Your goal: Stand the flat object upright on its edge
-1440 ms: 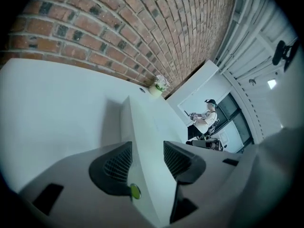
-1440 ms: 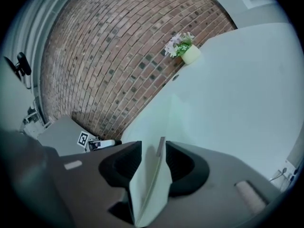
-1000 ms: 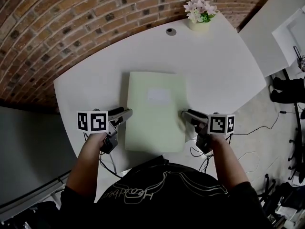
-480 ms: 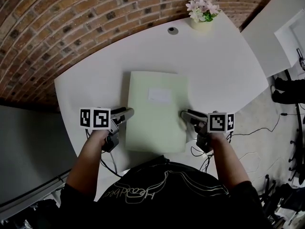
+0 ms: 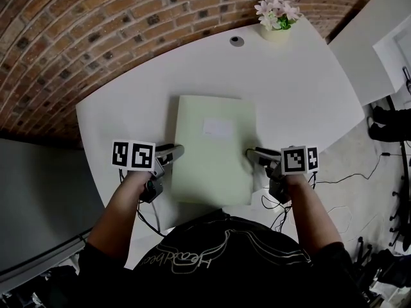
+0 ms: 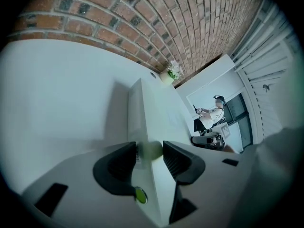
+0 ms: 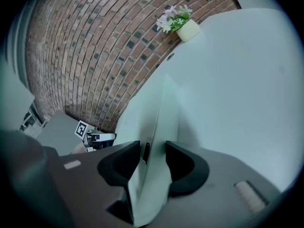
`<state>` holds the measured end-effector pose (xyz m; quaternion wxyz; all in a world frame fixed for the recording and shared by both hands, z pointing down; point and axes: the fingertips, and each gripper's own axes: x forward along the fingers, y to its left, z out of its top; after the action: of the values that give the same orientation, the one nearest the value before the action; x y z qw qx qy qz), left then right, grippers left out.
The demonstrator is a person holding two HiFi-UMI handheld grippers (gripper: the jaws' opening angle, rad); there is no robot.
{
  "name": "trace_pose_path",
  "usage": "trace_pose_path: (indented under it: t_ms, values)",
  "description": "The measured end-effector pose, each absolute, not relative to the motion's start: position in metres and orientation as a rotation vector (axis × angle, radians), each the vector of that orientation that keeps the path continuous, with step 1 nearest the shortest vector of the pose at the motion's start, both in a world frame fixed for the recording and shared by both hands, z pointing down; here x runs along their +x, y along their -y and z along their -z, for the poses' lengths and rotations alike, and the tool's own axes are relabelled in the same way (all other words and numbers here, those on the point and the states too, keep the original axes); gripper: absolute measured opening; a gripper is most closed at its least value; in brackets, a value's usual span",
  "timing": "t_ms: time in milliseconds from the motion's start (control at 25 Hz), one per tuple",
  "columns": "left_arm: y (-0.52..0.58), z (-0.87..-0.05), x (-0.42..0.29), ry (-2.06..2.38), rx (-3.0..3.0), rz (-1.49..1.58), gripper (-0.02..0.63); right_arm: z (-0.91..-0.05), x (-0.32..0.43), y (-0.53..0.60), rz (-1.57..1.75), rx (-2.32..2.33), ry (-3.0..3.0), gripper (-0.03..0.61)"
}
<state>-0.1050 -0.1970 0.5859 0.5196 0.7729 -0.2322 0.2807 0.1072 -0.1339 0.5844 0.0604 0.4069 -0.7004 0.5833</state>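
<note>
The pale green folder (image 5: pixel 212 149) lies flat on its broad face in the middle of the white worktop (image 5: pixel 302 88). Its far short end points toward the flower pot (image 5: pixel 275 31) but stops well short of it. No edge is off the surface yet, so the standing-up itself is all to come.

The grip is what has been set up. The left tongs (image 5: pixel 176 151) sit on one long edge and the right tongs (image 5: pixel 252 153) on the other, both near the end farthest from the flower pot. Both pairs of jaws have just been closing, each with the folder's edge between them. In each gripper view the folder's thickness fills the gap, and the pads look pressed on it from above and below. By the look of it, the clamp is only just made.

What's left is the lift and the tilt onto one edge, then a release that leaves it balanced. A thin, wide folder like this may flop or slide once it is let go.

The worktop is smooth, plain and rounded at its corners, and bare apart from the folder and the flower pot. A small round cable port (image 5: pixel 237 41) sits just beside the flower pot. A curved brick wall (image 5: pixel 96 31) rises behind the flower pot. To the flower pot's right stands a second white table (image 5: pixel 372 43), and cables (image 5: pixel 359 172) trail across the pale floor below it.
</note>
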Motion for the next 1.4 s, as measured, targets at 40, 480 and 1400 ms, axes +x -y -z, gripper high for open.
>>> trace_pose_path:
  t_ms: [40,480,1400]
  values:
    - [0.197,-0.586,-0.105,0.558,1.856,-0.682,0.181,-0.584,0.108,0.134,-1.762,1.228,2.121,0.174]
    - [0.197,-0.583,-0.104,0.585,1.853,-0.727,0.172,-0.582,0.107,0.134,-1.729,1.208,2.119,0.156]
    - [0.186,-0.513,-0.102,0.738,1.96,-0.676,0.17,-0.518,0.114,0.147,-1.51,1.12,2.234,0.15]
